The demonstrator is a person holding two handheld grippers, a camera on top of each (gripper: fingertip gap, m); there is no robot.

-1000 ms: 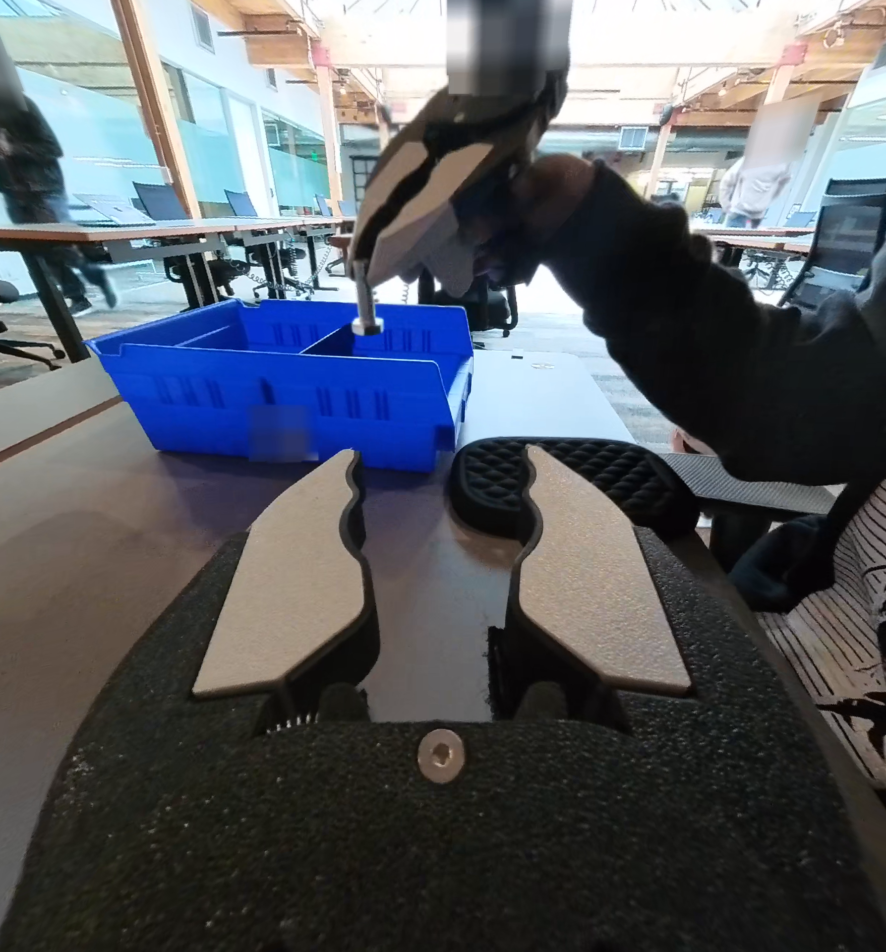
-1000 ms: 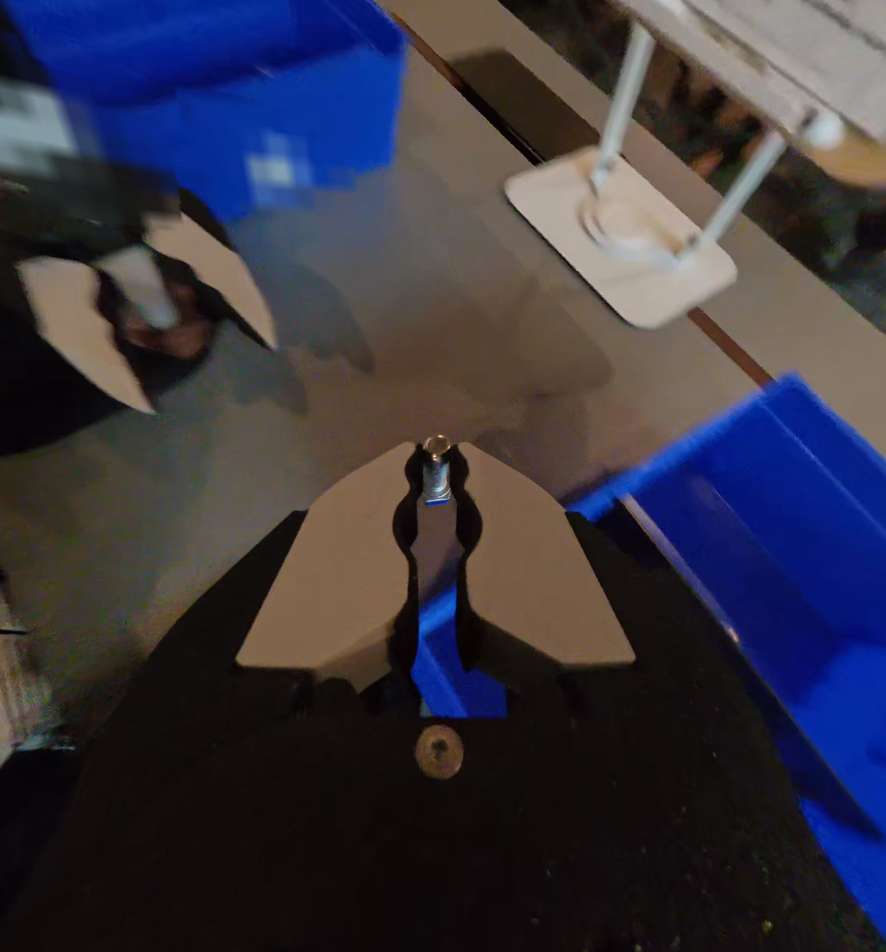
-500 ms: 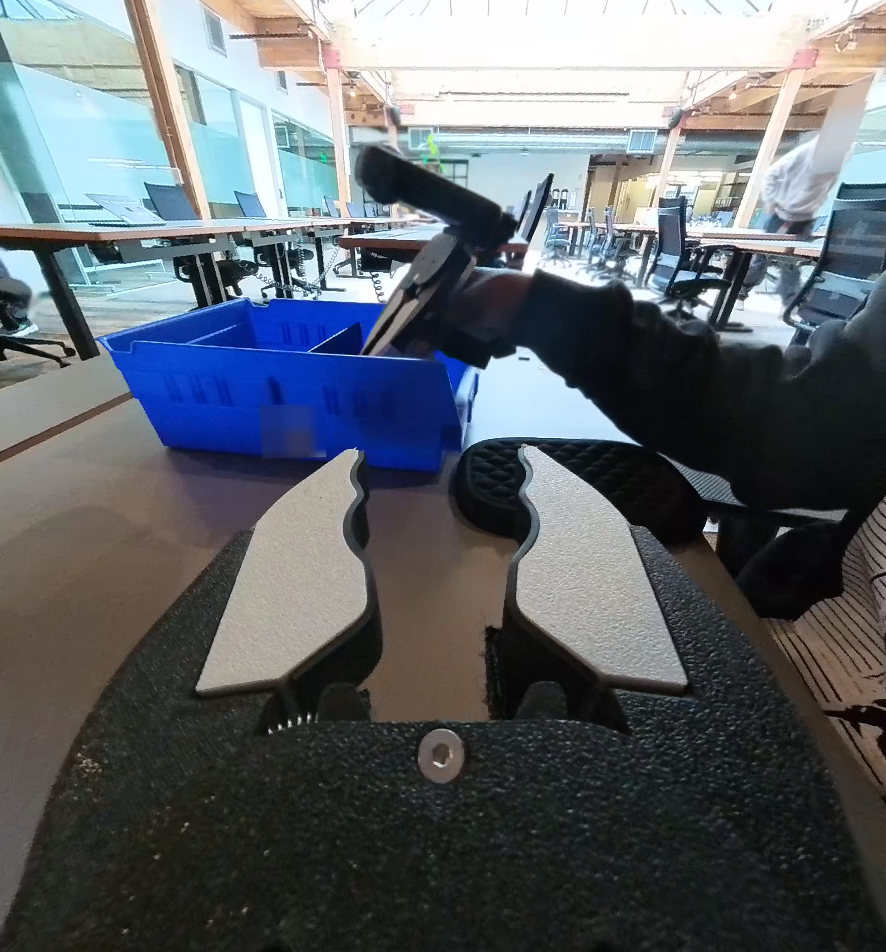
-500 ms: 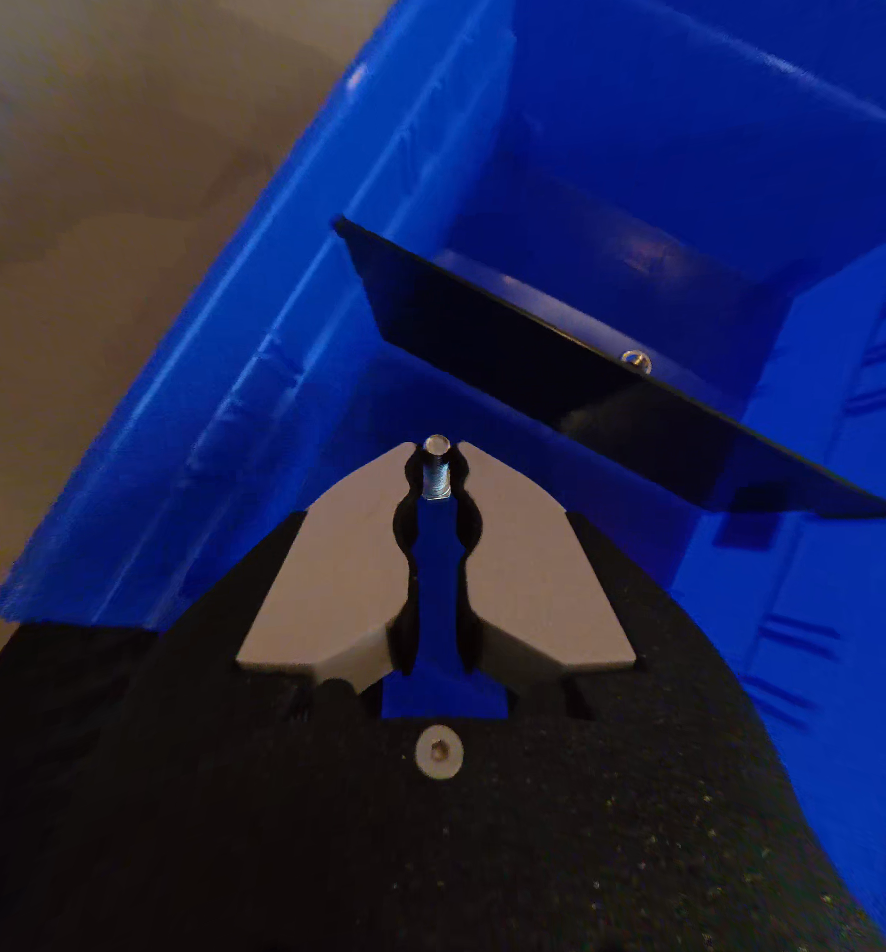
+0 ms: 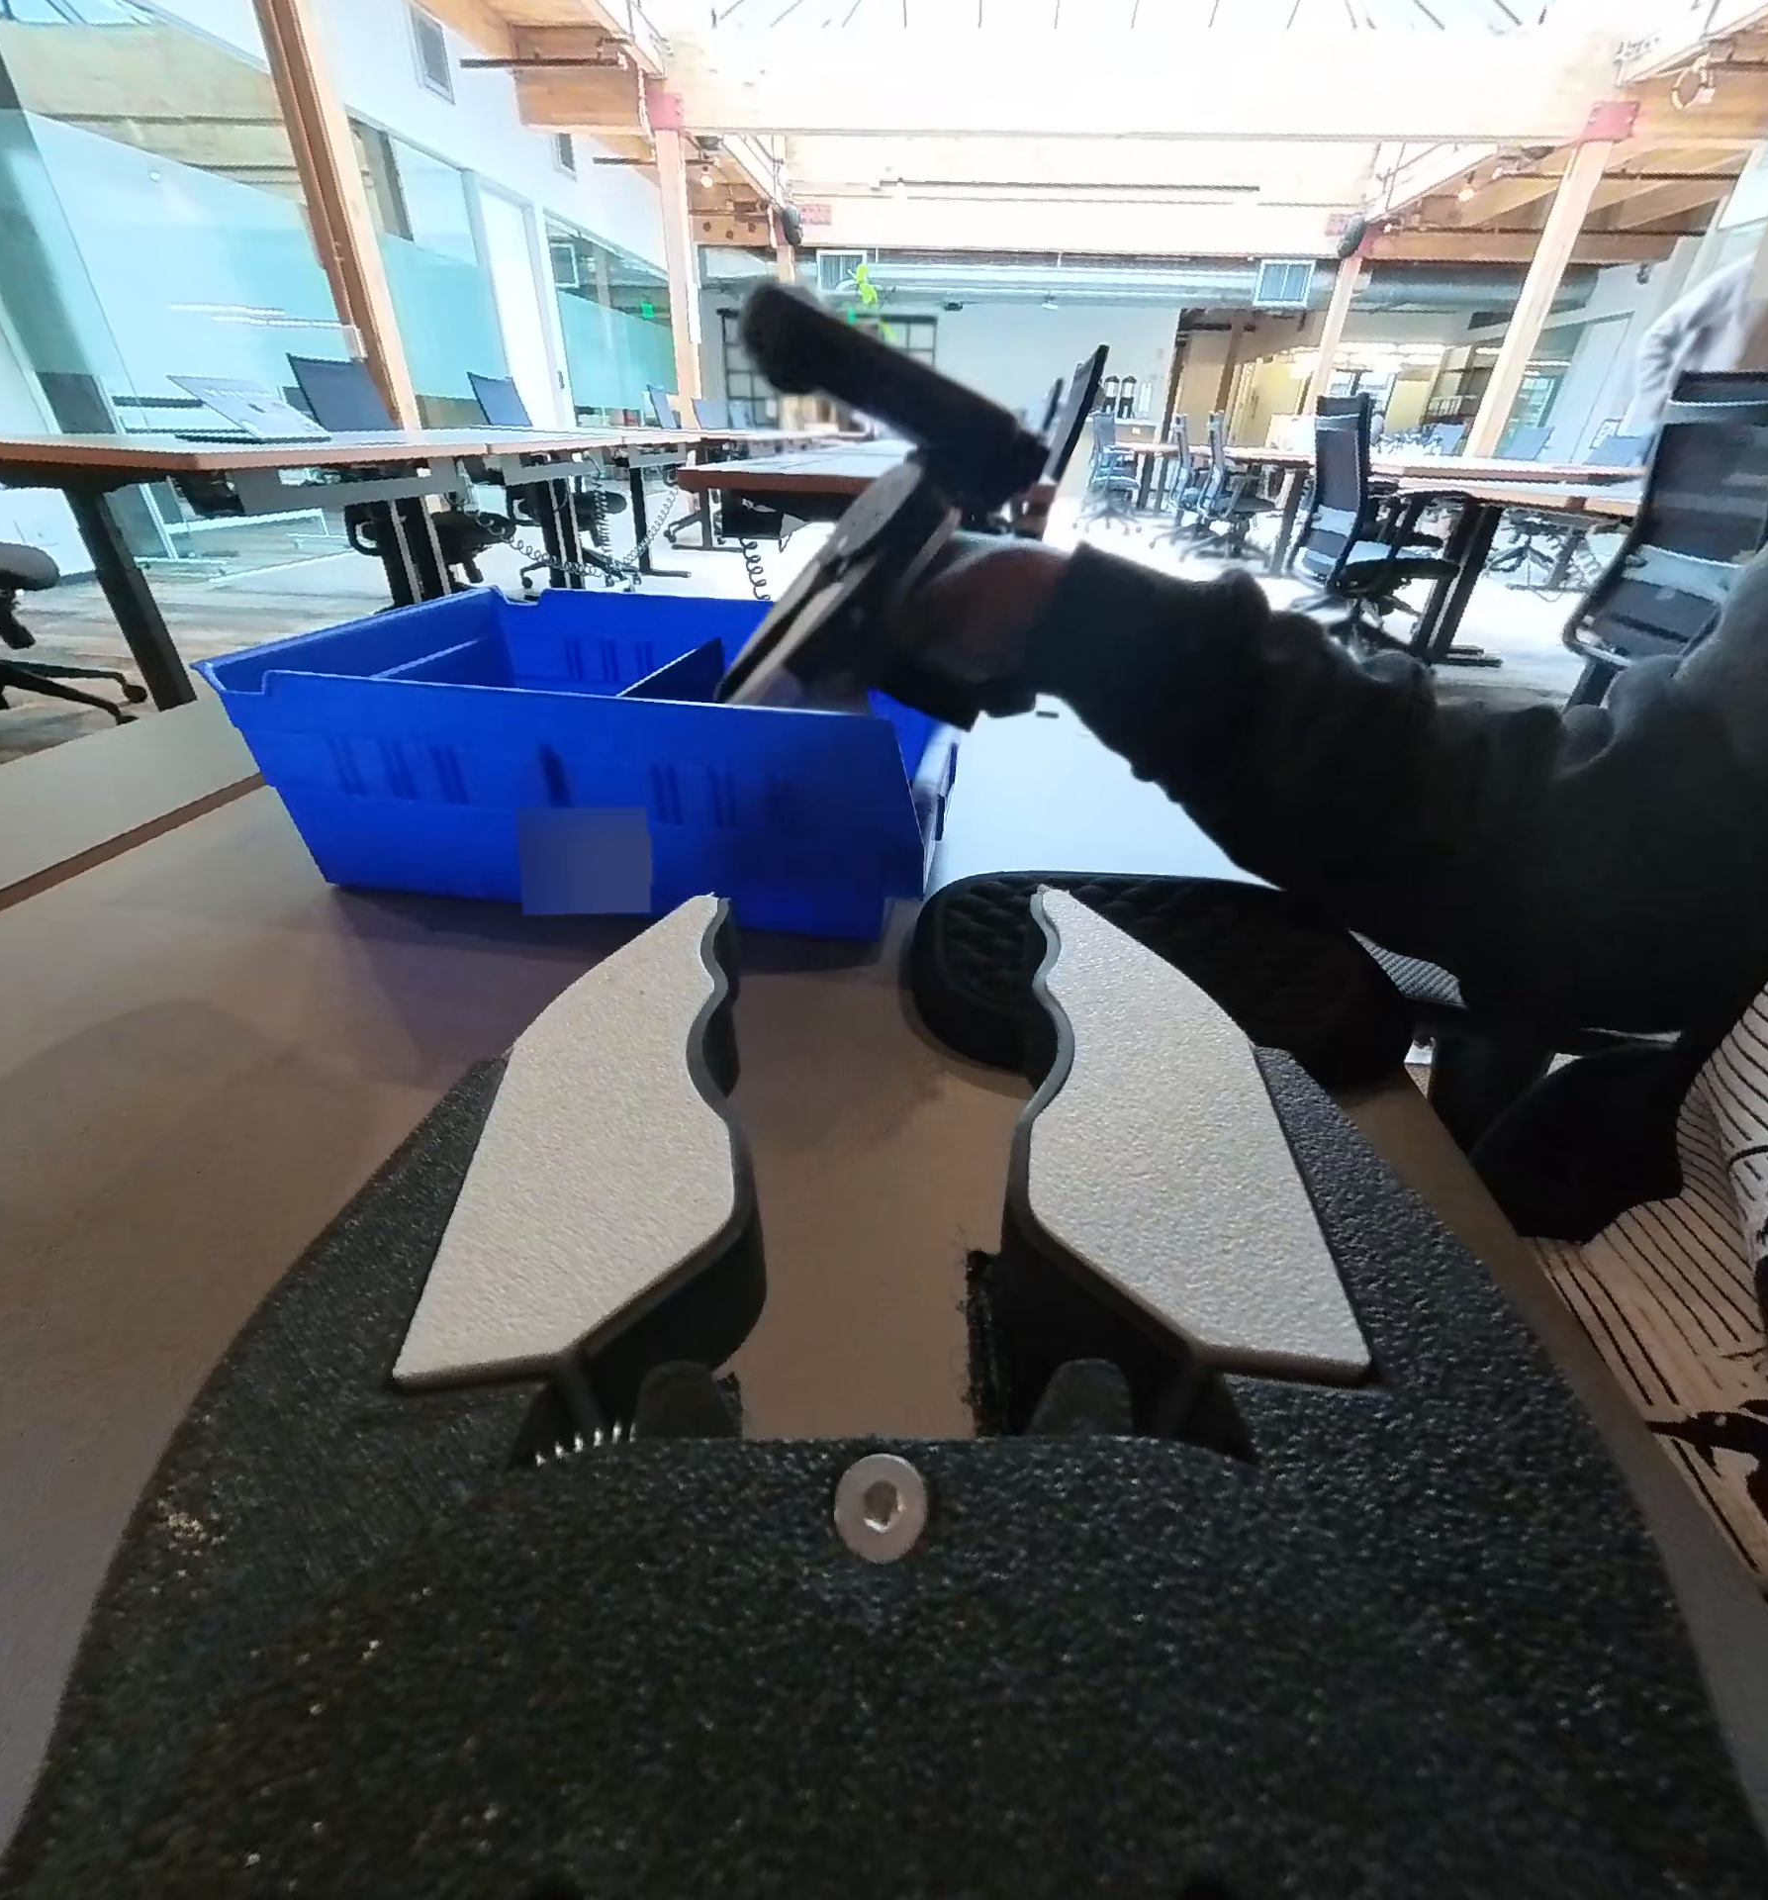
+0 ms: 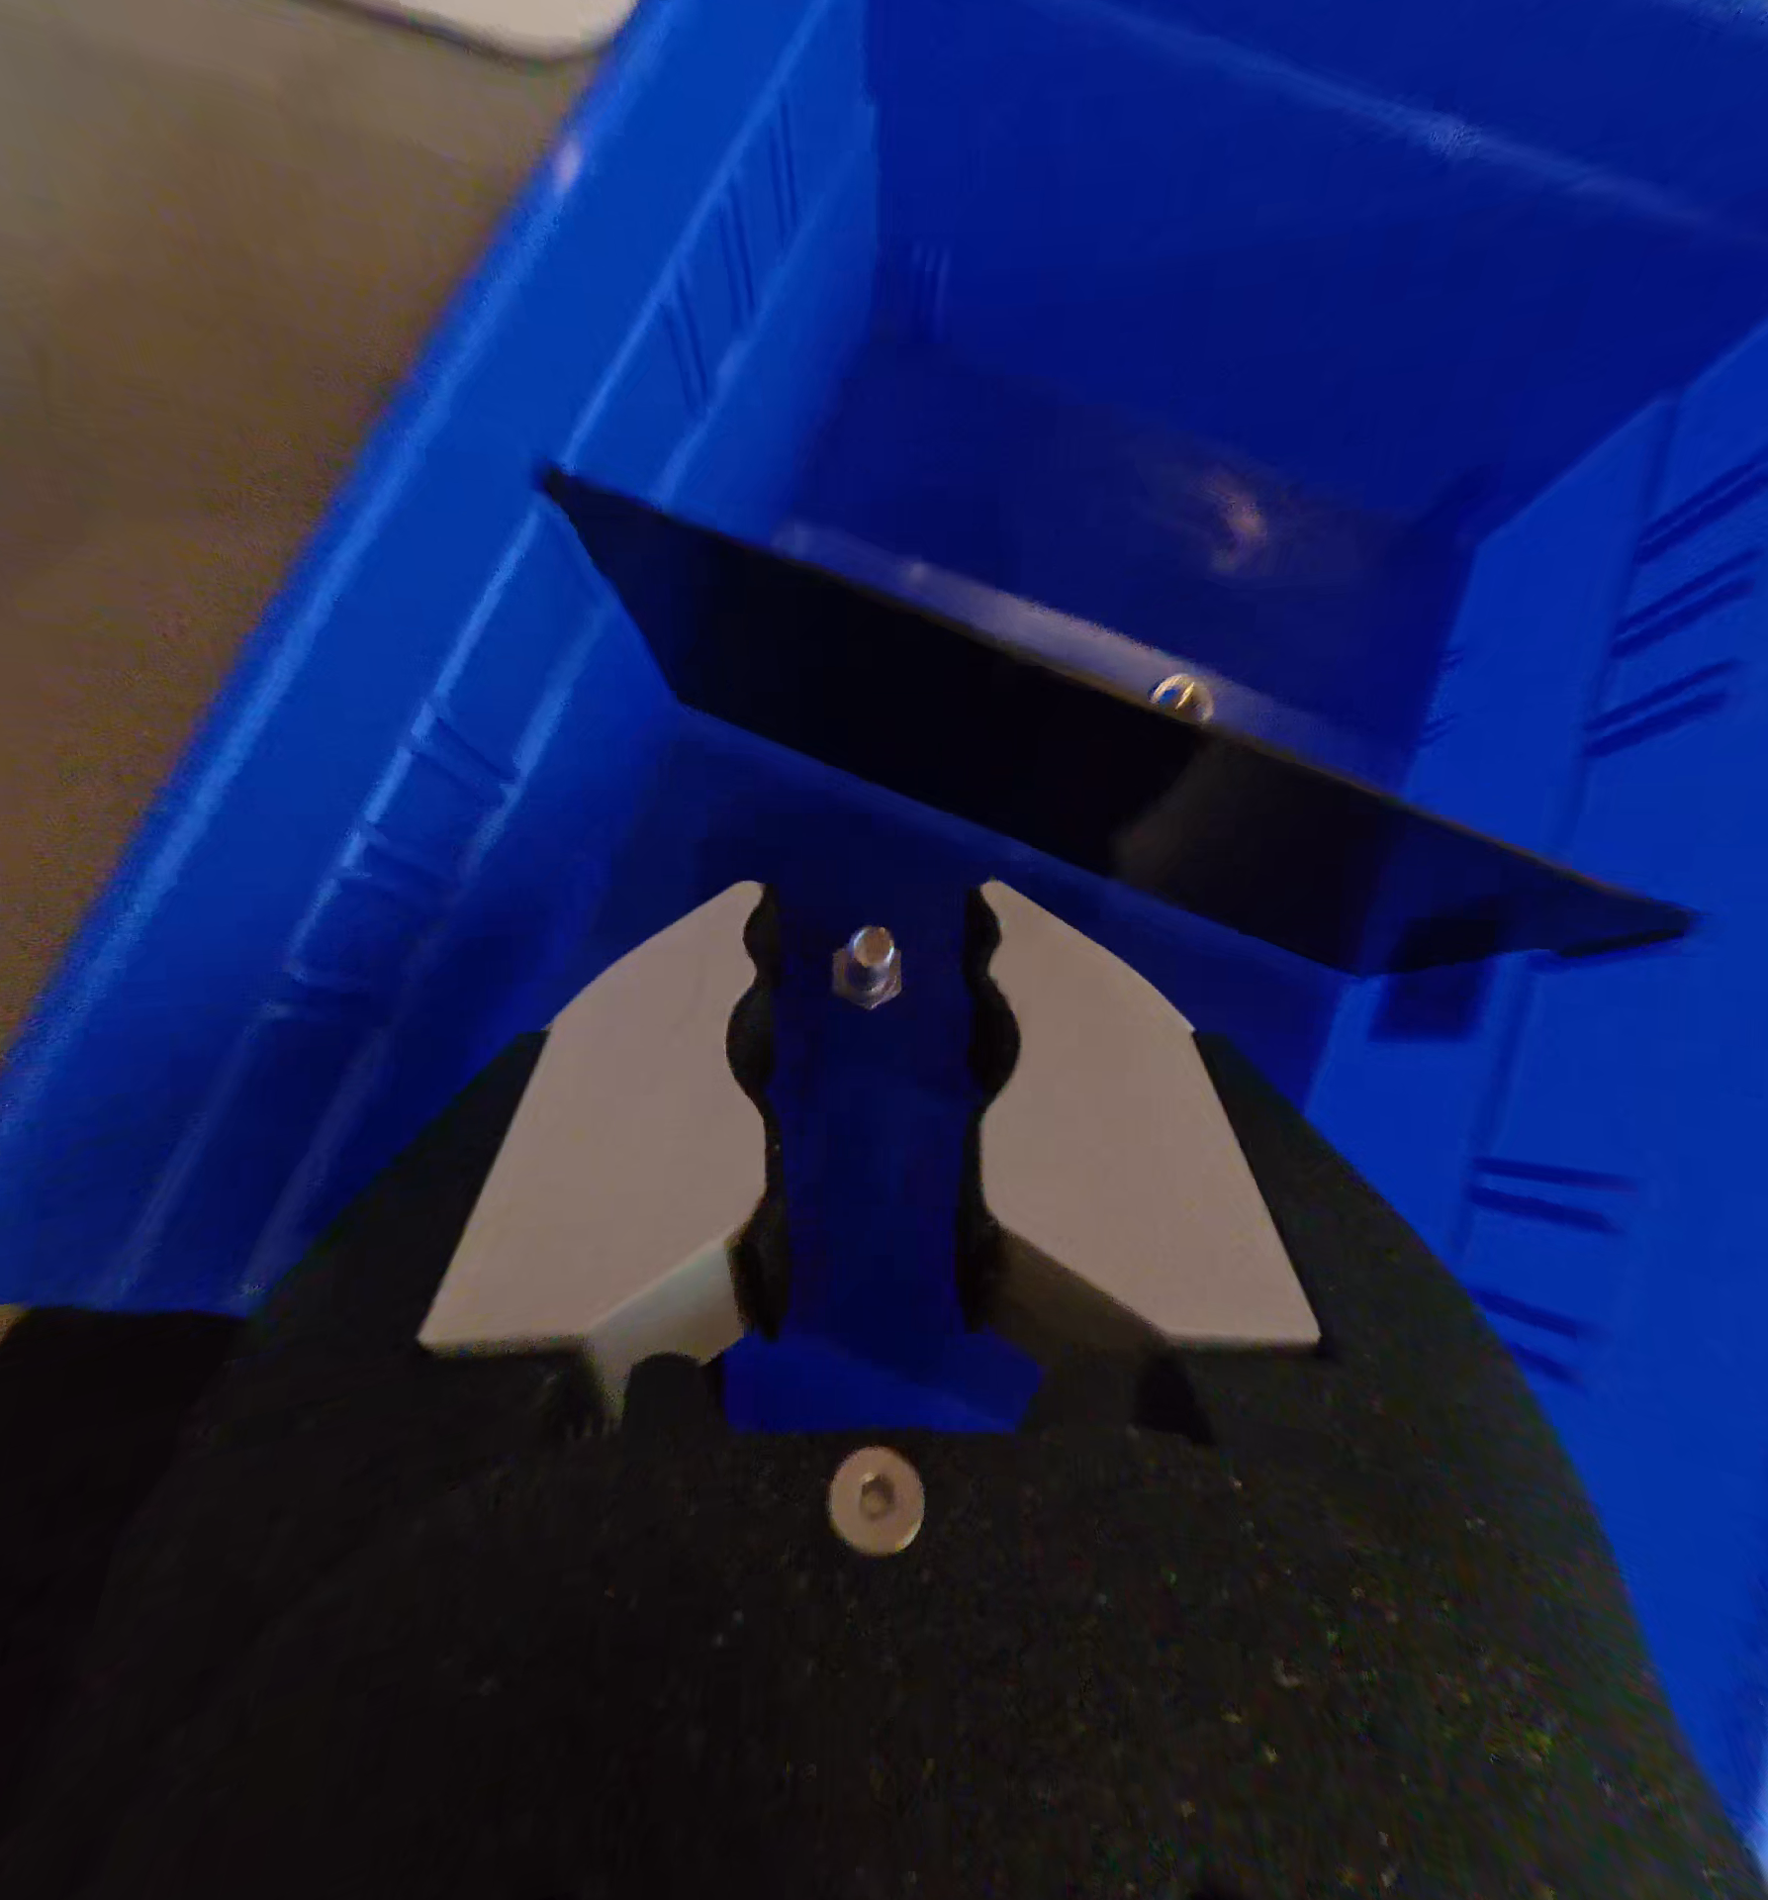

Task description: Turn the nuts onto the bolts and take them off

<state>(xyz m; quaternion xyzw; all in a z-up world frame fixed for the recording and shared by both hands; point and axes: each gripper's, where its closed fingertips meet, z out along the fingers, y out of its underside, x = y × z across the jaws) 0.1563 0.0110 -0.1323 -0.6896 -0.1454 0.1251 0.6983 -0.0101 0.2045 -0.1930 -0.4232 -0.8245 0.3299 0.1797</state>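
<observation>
My right gripper (image 6: 871, 889) is open inside the blue bin (image 6: 653, 514), on the near side of its dark divider (image 6: 962, 699). A silver bolt with a nut on it (image 6: 864, 966) sits between the pads with a clear gap on each side; neither pad touches it. A second small metal part (image 6: 1181, 697) lies behind the divider. In the left wrist view the right gripper (image 5: 838, 607) dips into the bin (image 5: 550, 781) and its fingertips are hidden. My left gripper (image 5: 877, 905) is open and empty, low over the table (image 5: 191, 1028) in front of the bin.
A person's dark sleeve (image 5: 1373, 781) reaches from the right to the bin. A black padded armrest (image 5: 1219, 966) lies just beyond my left gripper's right finger. Office desks and chairs stand far behind. Left tips to right tips: about 25 cm.
My right gripper carried the bolt with its nut into the bin, then opened its jaws and let it go. My left gripper has stayed open and in place.
</observation>
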